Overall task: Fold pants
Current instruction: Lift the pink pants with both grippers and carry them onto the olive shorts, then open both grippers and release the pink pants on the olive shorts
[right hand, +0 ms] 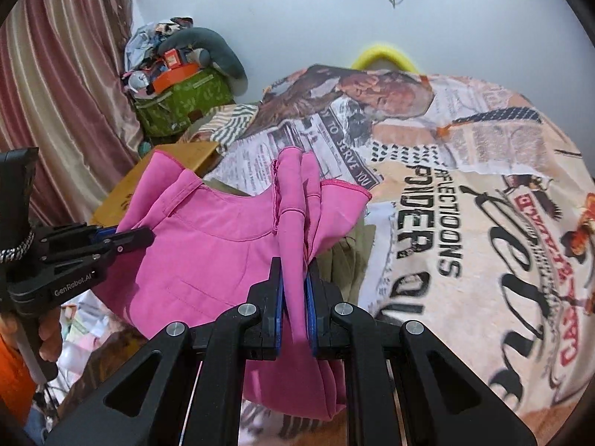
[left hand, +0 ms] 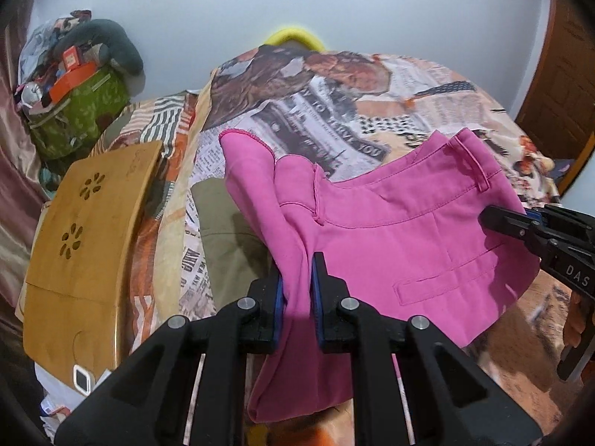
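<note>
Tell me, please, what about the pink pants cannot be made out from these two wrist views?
- Pink pants: legs, both views, hidden below left gripper and right gripper.
- Olive cloth beneath: both views, mostly covered by the pants.
- Printed bedspread: near edge cut off, right wrist view.

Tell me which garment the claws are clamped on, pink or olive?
The bright pink pants, held off the bed by the left claw and right claw; the olive-green garment lies flat underneath.
</note>
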